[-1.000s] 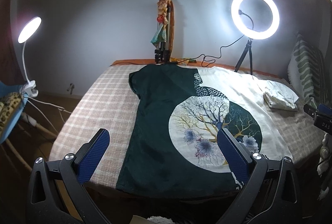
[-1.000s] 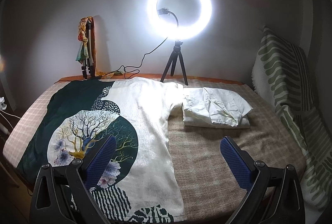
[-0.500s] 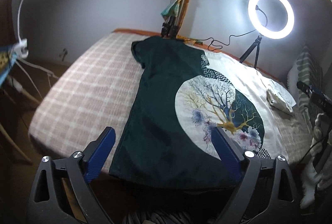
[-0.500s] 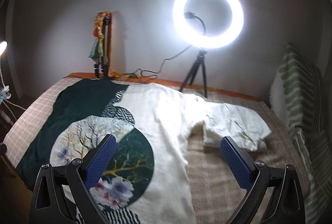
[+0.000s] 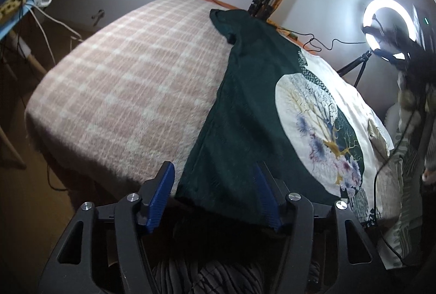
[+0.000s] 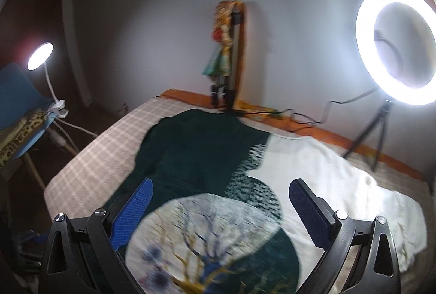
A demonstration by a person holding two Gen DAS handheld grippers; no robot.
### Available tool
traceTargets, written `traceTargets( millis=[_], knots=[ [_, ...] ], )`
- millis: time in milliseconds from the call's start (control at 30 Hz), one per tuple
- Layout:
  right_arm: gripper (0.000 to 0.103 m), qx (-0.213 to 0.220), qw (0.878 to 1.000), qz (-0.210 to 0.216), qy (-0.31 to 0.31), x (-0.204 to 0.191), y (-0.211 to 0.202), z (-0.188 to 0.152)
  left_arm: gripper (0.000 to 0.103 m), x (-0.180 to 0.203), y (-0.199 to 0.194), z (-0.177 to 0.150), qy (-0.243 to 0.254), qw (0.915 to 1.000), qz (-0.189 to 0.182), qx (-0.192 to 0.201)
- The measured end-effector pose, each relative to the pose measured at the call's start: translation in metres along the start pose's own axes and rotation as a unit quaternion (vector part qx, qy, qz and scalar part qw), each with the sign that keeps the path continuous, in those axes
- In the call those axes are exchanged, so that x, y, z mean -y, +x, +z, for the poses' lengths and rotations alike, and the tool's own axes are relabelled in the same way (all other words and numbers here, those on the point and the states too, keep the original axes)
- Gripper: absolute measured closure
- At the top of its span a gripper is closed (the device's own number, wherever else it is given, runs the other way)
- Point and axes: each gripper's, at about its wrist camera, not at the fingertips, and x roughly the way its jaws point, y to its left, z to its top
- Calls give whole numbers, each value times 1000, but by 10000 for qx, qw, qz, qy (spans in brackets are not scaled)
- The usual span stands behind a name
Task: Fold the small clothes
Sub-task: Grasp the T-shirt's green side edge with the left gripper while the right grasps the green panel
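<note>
A T-shirt (image 5: 253, 109), half dark green and half cream with a round tree print, lies spread flat on the checked bed cover (image 5: 130, 92). It also shows in the right wrist view (image 6: 207, 158). My left gripper (image 5: 215, 179) is open, its blue pads on either side of the shirt's dark green bottom corner at the bed's near edge. My right gripper (image 6: 218, 196) is open and empty, above the shirt's middle over the tree print (image 6: 207, 242).
A lit ring light on a tripod (image 6: 395, 46) stands at the back right. A folded tripod with a doll (image 6: 226, 54) leans on the wall. A clamp lamp (image 6: 41, 57) and blue chair (image 6: 16, 109) stand left. Cables (image 6: 299, 119) run along the headboard.
Both grippers moved left and closer to the bed. The left one dropped to the shirt's green bottom corner and narrowed its opening. The right one swung over the shirt; the folded white garment left its view.
</note>
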Motion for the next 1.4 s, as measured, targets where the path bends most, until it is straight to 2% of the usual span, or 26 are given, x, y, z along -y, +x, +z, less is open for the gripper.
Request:
traceTargets(
  millis=[133, 300, 600, 667, 800, 867, 967, 1100, 1200, 1233, 1300, 1367, 1400],
  knots=[
    [4, -387, 9982, 453, 60, -23, 49, 27, 53, -8, 11, -6, -22, 9999, -6, -106],
    [7, -739, 9949, 679, 38, -50, 107, 54, 57, -12, 15, -7, 126, 9999, -19, -54],
    [14, -1348, 9887, 634, -147, -90, 198, 75, 61, -13, 19, -6, 283, 9995, -141, 28],
    [16, -1378, 9889, 482, -268, -99, 214, 77, 62, -13, 20, -4, 255, 9993, -270, 39],
    [18, -1560, 9859, 465, -390, -119, 245, 78, 67, -12, 24, -4, 108, 9971, -755, -30],
    [19, -1651, 9844, 375, -483, -129, 262, 78, 67, -7, 26, -5, 186, 9968, -779, -21],
    [24, -1851, 9811, 92, -565, -137, 288, 75, 77, -3, 30, -6, 272, 9955, -904, -9],
    [28, -2071, 9767, -7, -564, -139, 312, 69, 89, -2, 33, -6, 300, 9940, -1048, 13],
    [37, -2203, 9730, -215, -654, -137, 327, 64, 94, 1, 34, -5, 381, 9927, -1148, 22],
    [37, -2145, 9749, -159, -577, -134, 327, 65, 94, 2, 34, -4, 389, 9920, -1201, 40],
    [43, -2138, 9757, -150, -460, -128, 328, 67, 96, 3, 33, -4, 382, 9914, -1252, 67],
    [68, -2133, 9762, -135, -381, -122, 327, 69, 96, 4, 32, -3, 380, 9903, -1329, 109],
    [73, -2144, 9761, -89, -334, -119, 326, 69, 97, 5, 31, -3, 388, 9898, -1363, 128]
  ],
)
